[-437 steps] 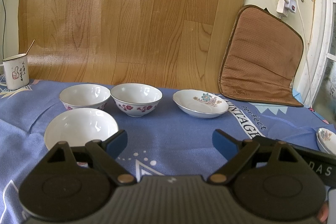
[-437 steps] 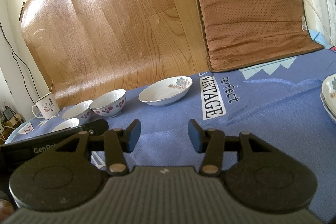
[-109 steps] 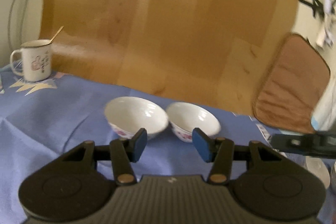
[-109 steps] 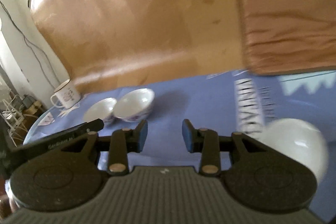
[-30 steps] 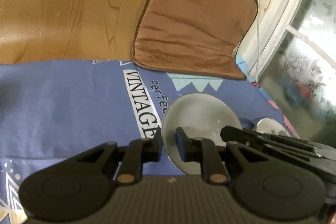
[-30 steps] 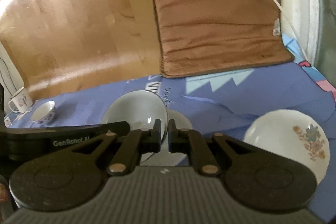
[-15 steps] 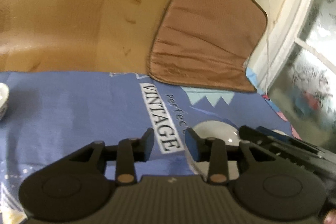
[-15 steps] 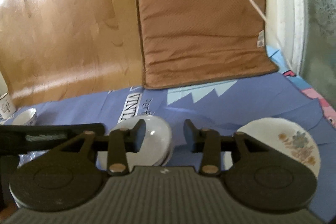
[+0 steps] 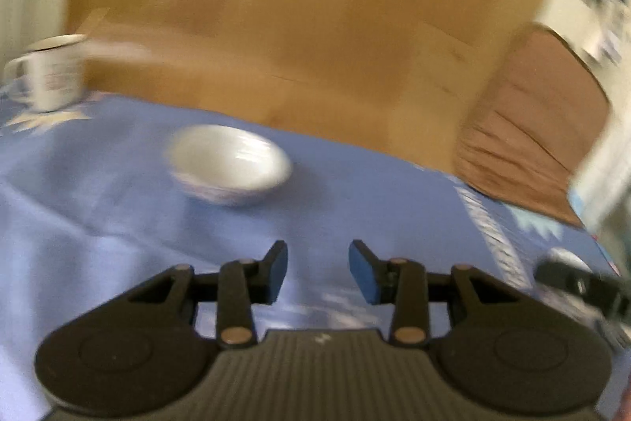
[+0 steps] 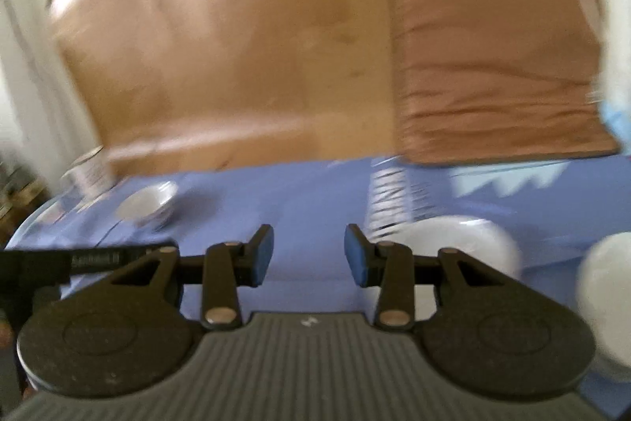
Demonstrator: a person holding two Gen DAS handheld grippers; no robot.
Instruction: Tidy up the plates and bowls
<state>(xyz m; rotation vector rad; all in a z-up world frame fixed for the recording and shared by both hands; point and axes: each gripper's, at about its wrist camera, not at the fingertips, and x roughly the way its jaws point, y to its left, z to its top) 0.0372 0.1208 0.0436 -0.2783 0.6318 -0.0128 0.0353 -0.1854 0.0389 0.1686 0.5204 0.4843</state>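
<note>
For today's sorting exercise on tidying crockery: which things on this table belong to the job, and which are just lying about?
Belong to the job:
- lone bowl on the blue cloth
- stacked bowls at the right
- white plate, blurred, at the far right
- left gripper and right gripper, both open and holding nothing

Just lying about:
- mug
- brown cushion
- wood-pattern sheet

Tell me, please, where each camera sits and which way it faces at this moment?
Left wrist: sits on the left hand-held gripper, jaws open and empty, looking forward over the blue cloth at a lone bowl, a mug far left; the other gripper's tip shows at right.
Right wrist: sits on the right hand-held gripper, open and empty, facing the brown cushion; white dishes lie at right.
Shared: bowl, mug, cushion, wooden board. Both views are blurred.
</note>
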